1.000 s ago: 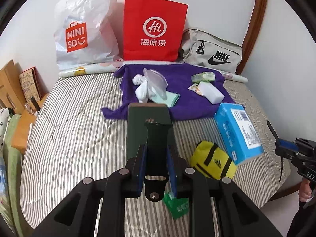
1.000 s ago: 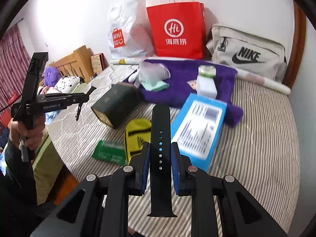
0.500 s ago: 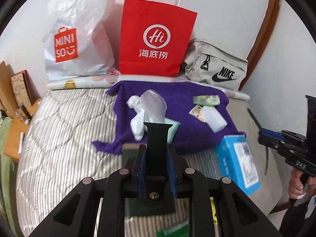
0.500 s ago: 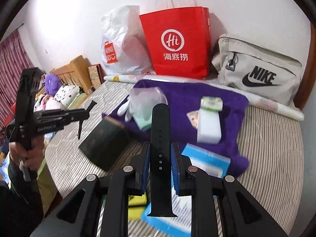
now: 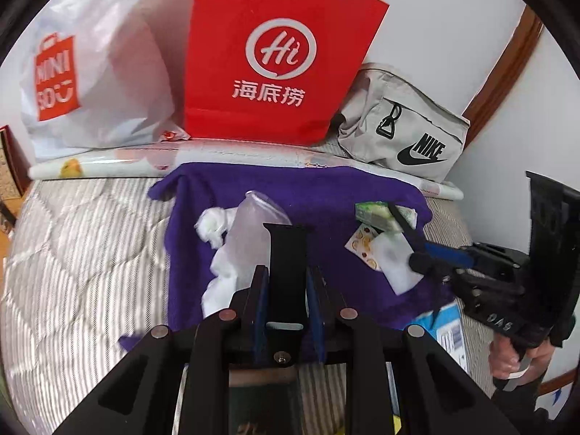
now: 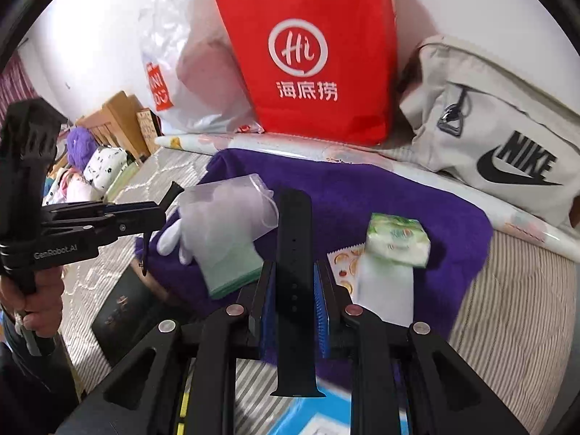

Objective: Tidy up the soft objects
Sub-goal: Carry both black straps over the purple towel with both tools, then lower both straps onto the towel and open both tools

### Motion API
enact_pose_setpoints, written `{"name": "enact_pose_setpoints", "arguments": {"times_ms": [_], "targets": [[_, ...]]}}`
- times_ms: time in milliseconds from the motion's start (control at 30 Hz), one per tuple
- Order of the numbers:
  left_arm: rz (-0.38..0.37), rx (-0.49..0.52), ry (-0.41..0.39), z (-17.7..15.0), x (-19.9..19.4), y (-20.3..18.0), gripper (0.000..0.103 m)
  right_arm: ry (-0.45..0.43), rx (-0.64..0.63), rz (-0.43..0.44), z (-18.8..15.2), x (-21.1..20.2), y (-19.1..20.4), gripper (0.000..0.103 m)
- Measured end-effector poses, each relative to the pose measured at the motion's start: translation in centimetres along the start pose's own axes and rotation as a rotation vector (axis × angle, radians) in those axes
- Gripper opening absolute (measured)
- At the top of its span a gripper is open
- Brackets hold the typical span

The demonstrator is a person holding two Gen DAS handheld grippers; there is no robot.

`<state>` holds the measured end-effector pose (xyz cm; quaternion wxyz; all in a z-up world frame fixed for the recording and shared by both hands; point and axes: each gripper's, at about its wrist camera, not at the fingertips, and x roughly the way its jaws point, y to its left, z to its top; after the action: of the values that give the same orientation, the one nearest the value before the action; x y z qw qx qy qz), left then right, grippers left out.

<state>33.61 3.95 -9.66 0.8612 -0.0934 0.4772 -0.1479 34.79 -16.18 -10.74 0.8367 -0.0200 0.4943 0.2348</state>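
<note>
Black strap halves stand lengthwise in both tools: left gripper (image 5: 286, 282) clamps the buckle strap (image 5: 286, 253), right gripper (image 6: 293, 290) clamps the holed strap (image 6: 293, 253). Purple towel (image 5: 326, 188) lies just ahead of both, neither clearly nearer

Left gripper (image 5: 287, 290): black two-finger frame with blue pads, tilted down, jaws narrow and pressed on a black watch strap (image 5: 288, 253).
Right gripper (image 6: 294, 290): same build, tilted down, blue pads clamped on a black perforated watch strap (image 6: 294, 253).
Left hand (image 6: 34, 304): wrapped round its grip, at the left edge.
Right hand (image 5: 514, 359): fingers closed on its grip, at the near right.
</note>
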Motion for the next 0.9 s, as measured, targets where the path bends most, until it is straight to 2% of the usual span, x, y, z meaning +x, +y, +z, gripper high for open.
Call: {"name": "enact_pose_setpoints", "arguments": {"times_ms": [100,367,733,800,833,867,900], "targets": [[-0.017,-0.011,0.028,1.0,1.5,0.2,0.020,0.032,-0.001,-0.007,0.6,1.8,-0.4,0.020],[0.010,-0.027,0.117,1.7,5.7,0.8,0.020,0.147,0.015,-0.026,0.8,5.9,-1.1,0.020],[0.001,-0.017,0.163,1.8,7.7,0.8,0.020,0.216,0.000,-0.018,0.7,7.3,-1.5,0.021],[0.001,-0.010,0.170,1.8,7.6,0.7,0.022,0.234,-0.009,-0.015,0.5,7.5,-1.4,0.032],[0.001,-0.008,0.172,1.8,7.4,0.7,0.028,0.230,-0.010,-0.018,0.5,7.4,-1.3,0.044],[-0.001,-0.008,0.174,1.8,7.2,0.7,0.032,0.217,-0.010,-0.019,0.4,7.2,-1.3,0.050],[-0.003,-0.010,0.173,1.7,6.9,0.7,0.040,0.203,-0.009,-0.016,0.3,6.7,-1.1,0.051]]}}
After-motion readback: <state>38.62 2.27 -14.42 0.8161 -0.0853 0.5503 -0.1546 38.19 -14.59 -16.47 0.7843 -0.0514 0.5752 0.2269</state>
